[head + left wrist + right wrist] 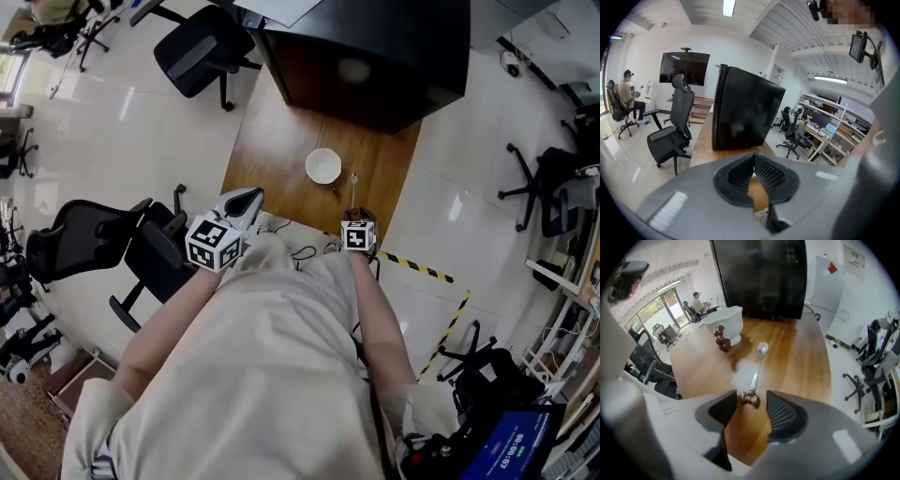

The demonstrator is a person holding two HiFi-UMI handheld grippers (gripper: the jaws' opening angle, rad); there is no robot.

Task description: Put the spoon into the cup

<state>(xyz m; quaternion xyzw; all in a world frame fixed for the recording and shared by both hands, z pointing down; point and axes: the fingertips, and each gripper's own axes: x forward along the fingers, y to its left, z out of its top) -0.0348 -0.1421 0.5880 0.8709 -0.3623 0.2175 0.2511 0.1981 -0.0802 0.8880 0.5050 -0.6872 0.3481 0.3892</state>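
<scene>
Wooden table (279,141), cup (323,166) (empty), spoon (756,371) end between spread right gripper (751,401), left gripper (753,161) closed.

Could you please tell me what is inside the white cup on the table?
From above, the cup shows a bare white inside, nothing in it; the spoon lies outside on the table. The right gripper view hides its inside behind the wall.

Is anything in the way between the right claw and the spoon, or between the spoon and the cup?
Nothing visible blocks the right claw from the spoon. A small brown object stands beside the cup, on the spoon's side.
</scene>
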